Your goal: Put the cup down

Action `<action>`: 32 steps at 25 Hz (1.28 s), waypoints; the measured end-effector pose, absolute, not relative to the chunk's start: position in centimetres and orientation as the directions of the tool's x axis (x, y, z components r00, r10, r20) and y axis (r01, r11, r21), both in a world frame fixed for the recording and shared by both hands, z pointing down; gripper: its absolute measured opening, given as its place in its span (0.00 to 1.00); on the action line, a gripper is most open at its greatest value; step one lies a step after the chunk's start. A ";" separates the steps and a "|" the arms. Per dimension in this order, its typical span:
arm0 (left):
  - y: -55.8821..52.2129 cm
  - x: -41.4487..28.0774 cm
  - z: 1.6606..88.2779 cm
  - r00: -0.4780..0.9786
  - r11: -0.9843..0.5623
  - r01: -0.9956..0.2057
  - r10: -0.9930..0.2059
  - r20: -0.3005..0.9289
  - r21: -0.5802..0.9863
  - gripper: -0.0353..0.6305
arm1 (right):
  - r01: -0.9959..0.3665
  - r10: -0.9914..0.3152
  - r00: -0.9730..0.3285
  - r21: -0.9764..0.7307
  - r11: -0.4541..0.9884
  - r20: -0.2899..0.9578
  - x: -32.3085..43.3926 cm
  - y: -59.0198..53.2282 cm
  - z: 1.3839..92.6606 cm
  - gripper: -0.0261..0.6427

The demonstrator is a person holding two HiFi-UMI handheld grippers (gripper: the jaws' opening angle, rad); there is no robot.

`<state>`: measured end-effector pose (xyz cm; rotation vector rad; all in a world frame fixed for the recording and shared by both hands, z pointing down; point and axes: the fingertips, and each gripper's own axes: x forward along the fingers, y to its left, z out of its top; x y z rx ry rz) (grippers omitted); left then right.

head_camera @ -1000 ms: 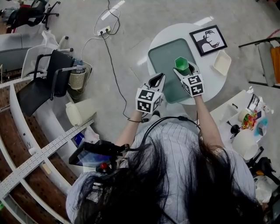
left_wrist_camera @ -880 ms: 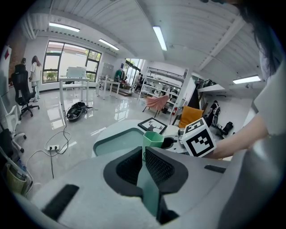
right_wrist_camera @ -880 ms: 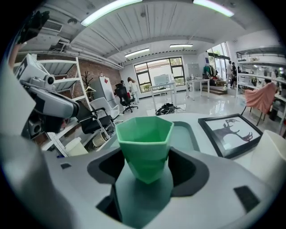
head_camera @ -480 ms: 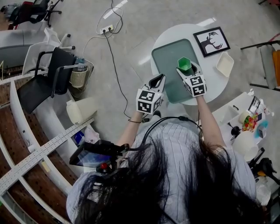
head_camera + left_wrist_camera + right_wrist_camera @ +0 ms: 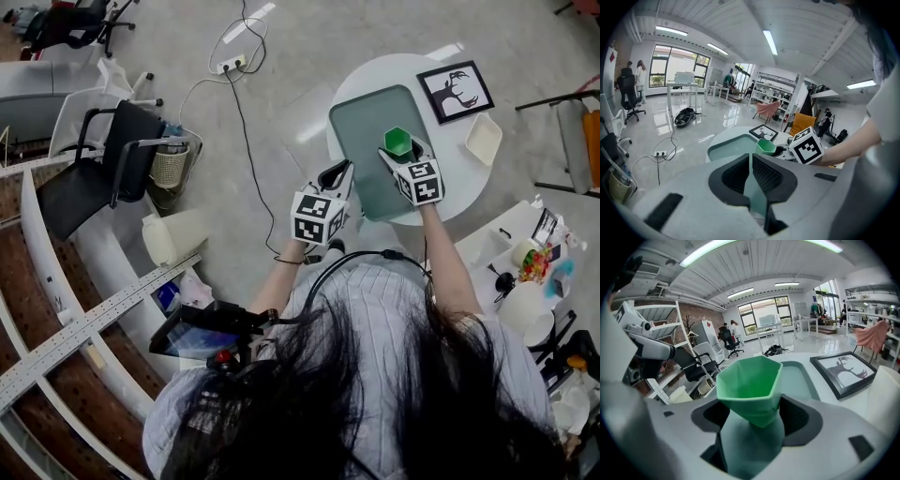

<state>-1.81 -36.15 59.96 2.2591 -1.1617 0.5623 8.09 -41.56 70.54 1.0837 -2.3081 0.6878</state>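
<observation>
A green faceted cup (image 5: 398, 142) (image 5: 751, 389) (image 5: 766, 146) is held upright over the grey-green tray (image 5: 364, 122) on the round white table (image 5: 459, 178). My right gripper (image 5: 401, 155) (image 5: 754, 420) is shut on the cup, its jaws pressed against the cup's lower part. Whether the cup's base touches the tray I cannot tell. My left gripper (image 5: 335, 176) (image 5: 751, 183) hangs just off the table's near-left edge, its jaws closed together with nothing between them.
A framed black-and-white deer picture (image 5: 454, 90) and a small white tray (image 5: 483, 139) lie on the table's right side. A black chair (image 5: 103, 169), a waste basket (image 5: 167, 169) and floor cables (image 5: 239, 103) are to the left. A cluttered white table (image 5: 525, 272) stands right.
The right gripper with the cup has shifted slightly right and farther over the tray. The left gripper has stayed in place.
</observation>
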 end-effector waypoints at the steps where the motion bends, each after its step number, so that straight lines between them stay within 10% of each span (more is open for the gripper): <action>1: -36.0 -2.0 60.0 0.541 -0.485 -0.833 -0.611 0.578 0.266 0.10 | -0.802 -0.552 -0.560 -0.237 0.548 0.618 8.1 -41.5 70.5 0.51; 32: -30.7 -4.5 56.1 0.570 -0.521 -0.816 -0.651 0.501 0.252 0.10 | -0.887 -0.734 -0.462 -0.241 0.395 0.498 11.6 -34.4 63.1 0.50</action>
